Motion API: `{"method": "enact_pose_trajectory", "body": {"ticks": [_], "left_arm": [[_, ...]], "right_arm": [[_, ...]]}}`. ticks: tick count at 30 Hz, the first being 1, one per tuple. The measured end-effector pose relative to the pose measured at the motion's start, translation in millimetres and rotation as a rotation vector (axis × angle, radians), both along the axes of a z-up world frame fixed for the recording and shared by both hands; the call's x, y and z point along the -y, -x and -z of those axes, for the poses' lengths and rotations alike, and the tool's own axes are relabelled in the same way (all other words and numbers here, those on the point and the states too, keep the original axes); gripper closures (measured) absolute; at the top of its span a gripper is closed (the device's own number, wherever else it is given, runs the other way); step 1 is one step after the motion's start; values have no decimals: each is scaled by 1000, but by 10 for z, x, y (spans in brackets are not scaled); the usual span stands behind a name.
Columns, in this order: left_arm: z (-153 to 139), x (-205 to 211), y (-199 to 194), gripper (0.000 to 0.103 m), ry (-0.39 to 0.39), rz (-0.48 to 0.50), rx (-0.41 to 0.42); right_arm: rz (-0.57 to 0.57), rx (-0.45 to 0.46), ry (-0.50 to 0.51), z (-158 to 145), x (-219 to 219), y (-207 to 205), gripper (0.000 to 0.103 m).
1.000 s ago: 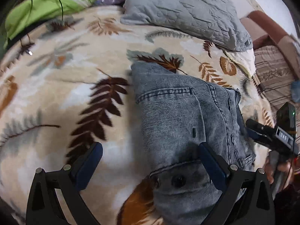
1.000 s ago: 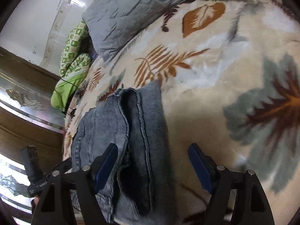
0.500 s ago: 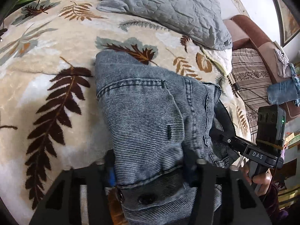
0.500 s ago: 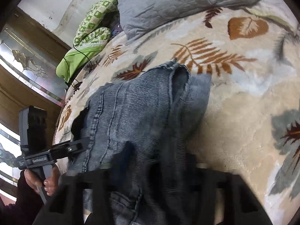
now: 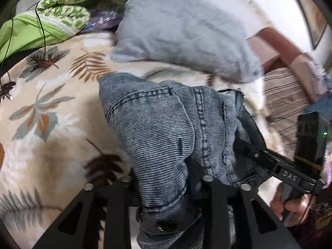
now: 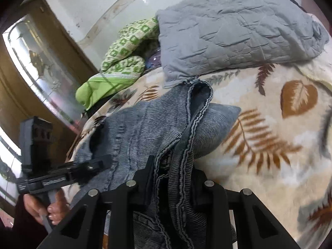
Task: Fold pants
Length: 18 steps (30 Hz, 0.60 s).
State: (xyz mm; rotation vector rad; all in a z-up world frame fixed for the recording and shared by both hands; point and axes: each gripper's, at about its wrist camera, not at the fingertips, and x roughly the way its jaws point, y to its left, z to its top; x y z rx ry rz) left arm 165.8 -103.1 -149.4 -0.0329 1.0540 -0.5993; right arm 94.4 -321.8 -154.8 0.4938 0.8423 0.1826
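Under both hand-held grippers we see the bed, covered by a cream blanket with a leaf pattern (image 5: 47,112). Far ahead of them, at the head of the bed, lies a grey quilted pillow (image 6: 234,27), and beside it a green patterned blanket (image 6: 122,62) is bunched against the wall.

The blue jeans (image 5: 166,124) lie folded on the leaf blanket, directly in front of both hand-held grippers, and their near edge is raised from the bed. In the left wrist view the waistband end with its dark button sits between the fingers of the left hand-held gripper (image 5: 166,182). Its jaws have just been closing, and they now press on this thick denim from both sides.

The right hand-held gripper (image 6: 172,178) has also just been closing its jaws. They clamp a bunch of seams at the other side of the jeans, and the cloth runs forward from them to a folded corner near the pillow.

In each wrist view the other hand-held gripper appears at the side, with a hand (image 6: 51,209) around its handle.
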Motion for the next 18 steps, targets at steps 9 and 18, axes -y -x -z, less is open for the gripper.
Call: {"method": "enact_pose_trajectory", "body": {"ticks": [9,18], "left_arm": [[130,-215,102,39,-107,-147,60],[-972,-395,1091,13,-200,-228,432]], "right_arm": [[84,-116,97,238,0,99,47],[101,239,184,-1048,-430,1138,42]]}}
